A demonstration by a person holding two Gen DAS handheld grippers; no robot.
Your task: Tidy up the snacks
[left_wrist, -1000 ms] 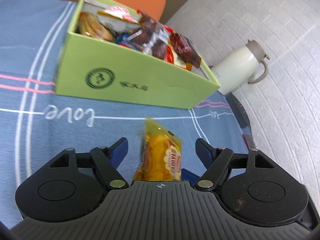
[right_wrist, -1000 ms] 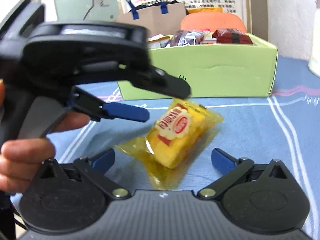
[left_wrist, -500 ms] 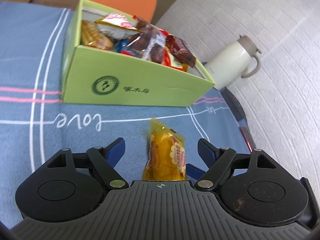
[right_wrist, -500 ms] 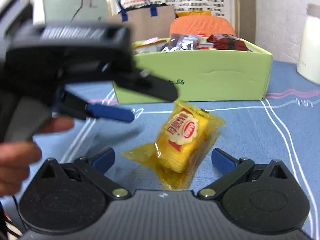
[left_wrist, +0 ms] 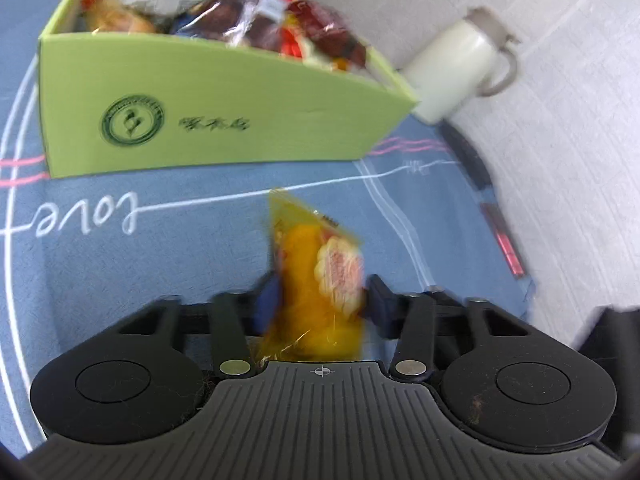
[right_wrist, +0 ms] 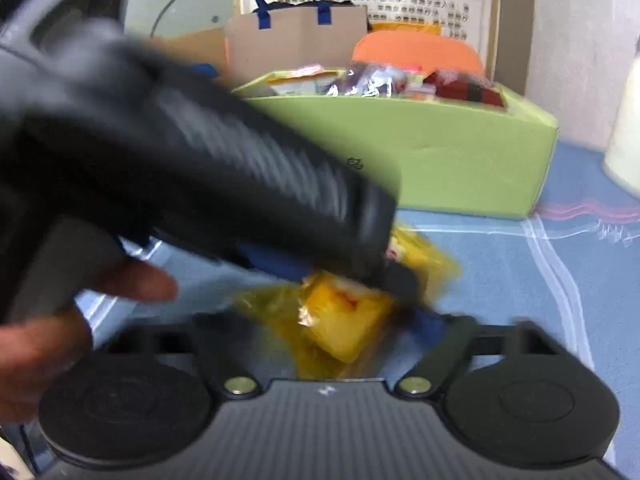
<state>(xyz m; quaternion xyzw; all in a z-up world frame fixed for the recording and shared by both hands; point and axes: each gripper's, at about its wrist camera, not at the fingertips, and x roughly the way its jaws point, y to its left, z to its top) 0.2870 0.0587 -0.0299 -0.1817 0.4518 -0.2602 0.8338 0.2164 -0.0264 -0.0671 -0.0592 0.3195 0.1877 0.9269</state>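
Note:
A yellow snack packet lies on the blue tablecloth in front of a green box filled with wrapped snacks. My left gripper has its blue pads closed against both sides of the packet. In the right wrist view the left gripper's black body crosses the frame above the packet. My right gripper sits just behind the packet; its fingers are blurred and partly hidden. The green box stands beyond.
A white thermos jug stands right of the box near the table edge. An orange chair back and a paper bag are behind the box. A white brick wall is on the right.
My left gripper has closed from wide open onto the yellow packet. The right gripper's fingers have also come inward around it. Both views have moved closer to the packet.

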